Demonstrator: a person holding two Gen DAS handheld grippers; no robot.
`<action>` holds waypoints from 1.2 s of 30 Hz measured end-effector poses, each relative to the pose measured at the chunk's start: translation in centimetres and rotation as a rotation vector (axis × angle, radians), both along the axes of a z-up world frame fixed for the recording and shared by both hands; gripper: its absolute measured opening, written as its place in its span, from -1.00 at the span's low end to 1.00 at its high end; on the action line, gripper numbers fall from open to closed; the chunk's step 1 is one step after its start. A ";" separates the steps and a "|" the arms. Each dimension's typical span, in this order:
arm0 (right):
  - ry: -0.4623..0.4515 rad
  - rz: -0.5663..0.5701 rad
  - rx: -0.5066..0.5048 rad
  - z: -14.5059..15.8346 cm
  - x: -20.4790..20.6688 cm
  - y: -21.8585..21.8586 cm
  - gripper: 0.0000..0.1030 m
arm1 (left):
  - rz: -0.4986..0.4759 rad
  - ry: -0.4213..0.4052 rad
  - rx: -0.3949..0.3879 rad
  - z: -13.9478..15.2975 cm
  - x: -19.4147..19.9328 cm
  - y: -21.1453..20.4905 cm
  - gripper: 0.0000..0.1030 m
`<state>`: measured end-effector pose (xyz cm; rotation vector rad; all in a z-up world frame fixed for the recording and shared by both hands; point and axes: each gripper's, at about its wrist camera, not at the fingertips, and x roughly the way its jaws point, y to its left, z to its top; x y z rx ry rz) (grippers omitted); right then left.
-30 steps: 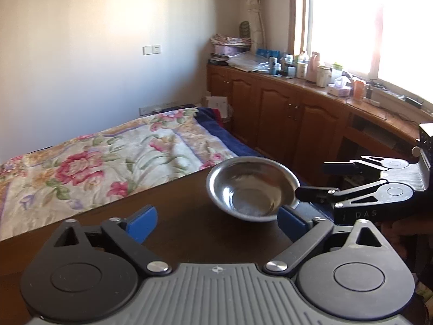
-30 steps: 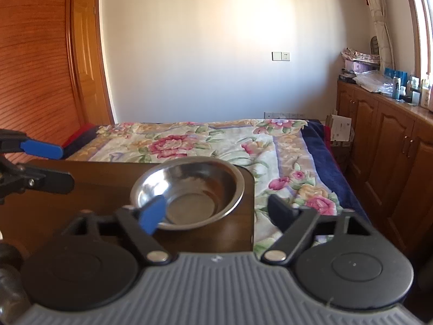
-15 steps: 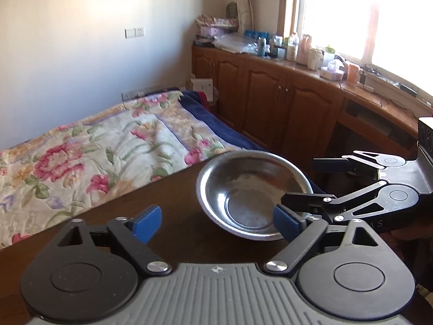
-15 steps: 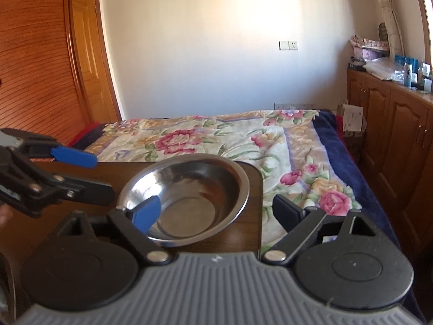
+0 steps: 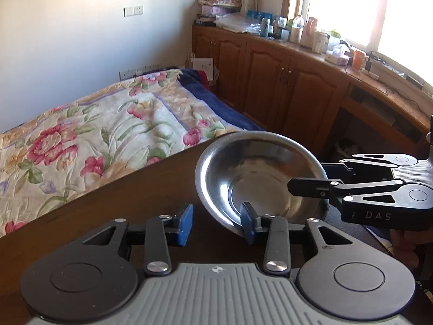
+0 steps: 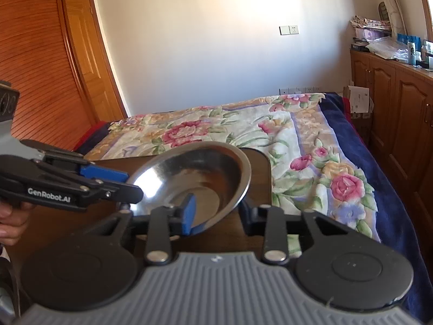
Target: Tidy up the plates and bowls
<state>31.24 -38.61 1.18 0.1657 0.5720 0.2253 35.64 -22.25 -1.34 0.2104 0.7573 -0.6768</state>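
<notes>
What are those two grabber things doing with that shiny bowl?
A person is holding a grabber in each hand, and both are reaching at one metal bowl on a brown table beside a flowery bed. The left gripper and the right gripper each have one finger inside the bowl and one outside its edge. The bowl looks tipped, not flat. Neither has squeezed shut yet.

Left gripper (image 5: 216, 223) at the bowl's (image 5: 259, 178) near rim, jaws part open with one pad inside the bowl, right gripper (image 6: 216, 211) jaws part open astride the rim, a hand (image 6: 10, 224) behind the left gripper
</notes>
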 end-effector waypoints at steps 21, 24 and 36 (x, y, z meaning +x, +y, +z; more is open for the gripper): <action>-0.030 -0.031 0.009 3.4 -1.2 0.4 -0.60 | 0.015 -0.076 -0.037 4.4 -2.8 1.7 -0.56; -0.046 -0.026 -0.002 4.2 -1.8 0.8 -0.60 | 0.018 -0.093 -0.047 5.4 -3.8 2.3 -0.56; -0.072 -0.002 -0.014 6.4 -5.0 2.9 -0.60 | 0.030 -0.147 -0.078 7.7 -8.9 5.5 -0.55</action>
